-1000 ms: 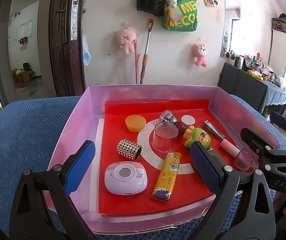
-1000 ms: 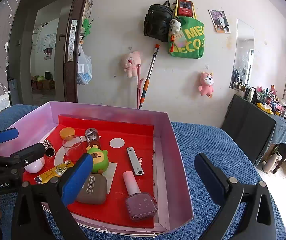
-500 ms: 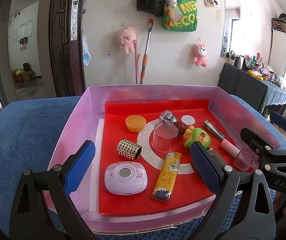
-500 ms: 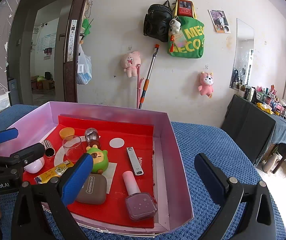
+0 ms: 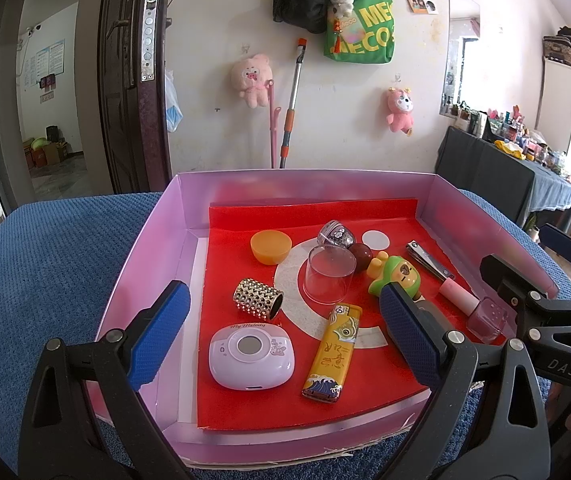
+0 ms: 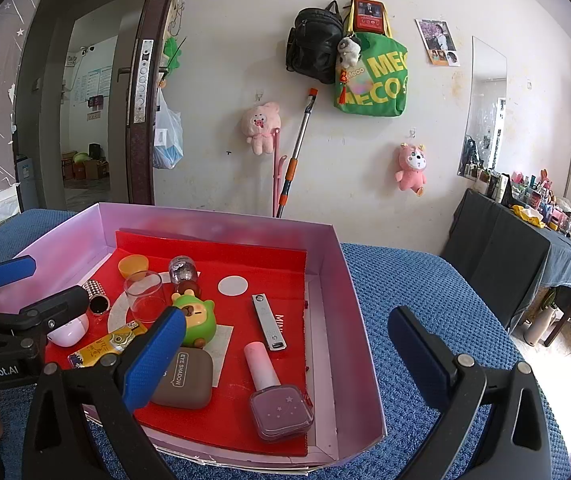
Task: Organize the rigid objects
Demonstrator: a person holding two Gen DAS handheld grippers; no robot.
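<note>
Left wrist view shows both the left gripper (image 5: 281,332) and right gripper (image 6: 285,356) wide and empty; the clear cup (image 5: 329,274), light, slick and crackable, wants a gentle mid-wall pinch.

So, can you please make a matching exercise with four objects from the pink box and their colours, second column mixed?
Things:
1. small bowl
2. lighter
3. bear toy
4. studded cylinder

Colours:
A. green
B. silver
C. orange
D. yellow

Pairs: 1-C, 2-D, 3-A, 4-B
</note>
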